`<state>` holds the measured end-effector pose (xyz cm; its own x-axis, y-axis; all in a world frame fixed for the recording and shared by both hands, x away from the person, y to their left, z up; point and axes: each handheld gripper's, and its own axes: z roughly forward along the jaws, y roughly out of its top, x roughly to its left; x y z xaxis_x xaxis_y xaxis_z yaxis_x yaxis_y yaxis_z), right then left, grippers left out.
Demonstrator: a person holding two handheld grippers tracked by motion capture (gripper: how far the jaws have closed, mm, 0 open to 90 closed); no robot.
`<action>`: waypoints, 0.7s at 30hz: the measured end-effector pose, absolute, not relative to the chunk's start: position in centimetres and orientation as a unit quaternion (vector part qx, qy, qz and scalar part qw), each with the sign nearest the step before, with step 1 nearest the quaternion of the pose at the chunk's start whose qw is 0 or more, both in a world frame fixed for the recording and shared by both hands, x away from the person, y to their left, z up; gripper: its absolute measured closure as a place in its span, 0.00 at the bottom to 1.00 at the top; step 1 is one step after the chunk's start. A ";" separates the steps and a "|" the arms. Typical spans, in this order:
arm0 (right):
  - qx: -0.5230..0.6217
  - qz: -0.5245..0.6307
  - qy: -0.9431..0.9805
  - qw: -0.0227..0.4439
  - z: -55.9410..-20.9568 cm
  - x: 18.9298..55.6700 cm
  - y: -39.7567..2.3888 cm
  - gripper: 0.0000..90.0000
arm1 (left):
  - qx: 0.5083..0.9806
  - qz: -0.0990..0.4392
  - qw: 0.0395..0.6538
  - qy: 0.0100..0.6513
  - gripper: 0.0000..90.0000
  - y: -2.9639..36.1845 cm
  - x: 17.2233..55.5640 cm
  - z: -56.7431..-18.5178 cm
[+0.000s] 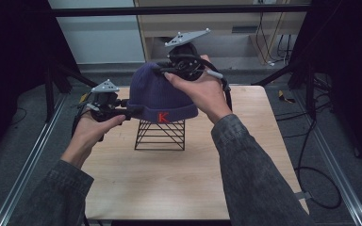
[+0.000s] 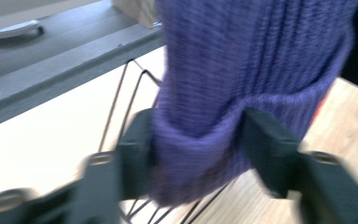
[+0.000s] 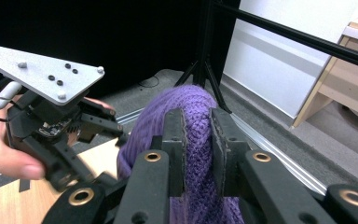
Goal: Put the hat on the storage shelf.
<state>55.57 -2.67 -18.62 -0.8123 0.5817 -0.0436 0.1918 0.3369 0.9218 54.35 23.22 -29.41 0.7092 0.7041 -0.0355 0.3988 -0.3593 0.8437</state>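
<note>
A purple knit beanie (image 1: 158, 94) with a red K on its folded cuff sits on top of a black wire stand (image 1: 160, 135) at the middle of the wooden table (image 1: 179, 183). My left gripper (image 1: 128, 112) is shut on the cuff at the hat's left edge; in the left gripper view both jaws pinch the beanie (image 2: 242, 70) at its thick folded brim. My right gripper (image 1: 162, 69) is shut on the crown from behind. In the right gripper view its jaws squeeze a ridge of the beanie (image 3: 196, 140), and the left gripper (image 3: 116, 135) shows farther off.
The table sits between metal rails, with black frame legs and dark curtains at both sides. A wooden cabinet (image 1: 235, 33) and trailing cables stand beyond the far edge. Bare tabletop lies in front of the stand.
</note>
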 end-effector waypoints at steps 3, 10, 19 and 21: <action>0.243 0.522 0.795 0.189 -18.7 55.7 -2.6 0.86 | 0.809 0.185 0.449 0.330 0.77 23.3 54.1 -29.2; 0.258 0.520 0.790 0.198 -19.2 56.5 -2.9 0.86 | 0.801 0.207 0.445 0.344 0.81 23.1 54.1 -29.0; 0.274 0.509 0.791 0.202 -20.0 57.7 -2.9 0.85 | 0.789 0.219 0.441 0.367 0.81 23.5 54.6 -29.1; 0.275 0.505 0.793 0.203 -20.4 58.0 -2.9 0.85 | 0.791 0.226 0.434 0.367 0.81 23.4 54.8 -29.3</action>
